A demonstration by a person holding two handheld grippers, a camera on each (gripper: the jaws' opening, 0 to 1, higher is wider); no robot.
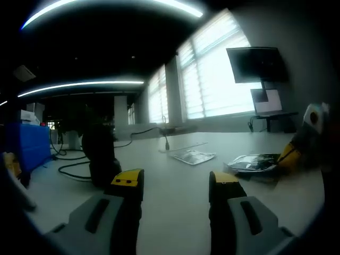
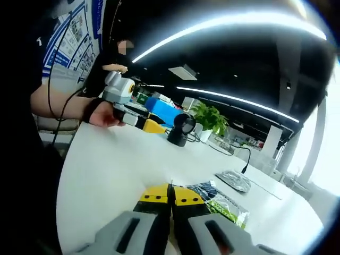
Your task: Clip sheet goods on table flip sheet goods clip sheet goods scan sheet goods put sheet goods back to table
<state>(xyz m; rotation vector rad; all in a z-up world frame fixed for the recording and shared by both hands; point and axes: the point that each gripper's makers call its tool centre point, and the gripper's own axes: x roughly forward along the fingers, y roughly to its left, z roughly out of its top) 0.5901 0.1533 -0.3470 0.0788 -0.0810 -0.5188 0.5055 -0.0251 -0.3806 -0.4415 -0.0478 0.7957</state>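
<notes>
Two hand-held grippers work over a white bench (image 1: pixel 175 186). In the left gripper view, the left hand-held gripper (image 1: pixel 175 183) has its yellow-tipped jaws standing wide apart with bare bench between them, holding nothing. Ahead of it and to the right lies a dark, shiny sheet-goods packet (image 1: pixel 252 162), with the right hand-held gripper (image 1: pixel 289 156) reaching in from the right edge and touching or just beside the packet's near end; blur hides whether it grips. A second, silvery packet (image 1: pixel 191 156) lies flat farther back, well apart from the jaws, and a black scanner (image 1: pixel 101 154) stands on the left with cables trailing behind it. A dark monitor (image 1: pixel 255 64) stands by the bright windows. In the right gripper view, the right hand-held gripper (image 2: pixel 171 195) has its jaws pressed together, with the dark-and-green sheet-goods packet (image 2: pixel 220 202) lying just beside them on the right; whether an edge is pinched cannot be told. The left hand-held gripper (image 2: pixel 146 125) shows across the bench in a person's hand (image 2: pixel 101 114). Print on the packets and on the wall poster (image 2: pixel 74 37) is too small to read.
</notes>
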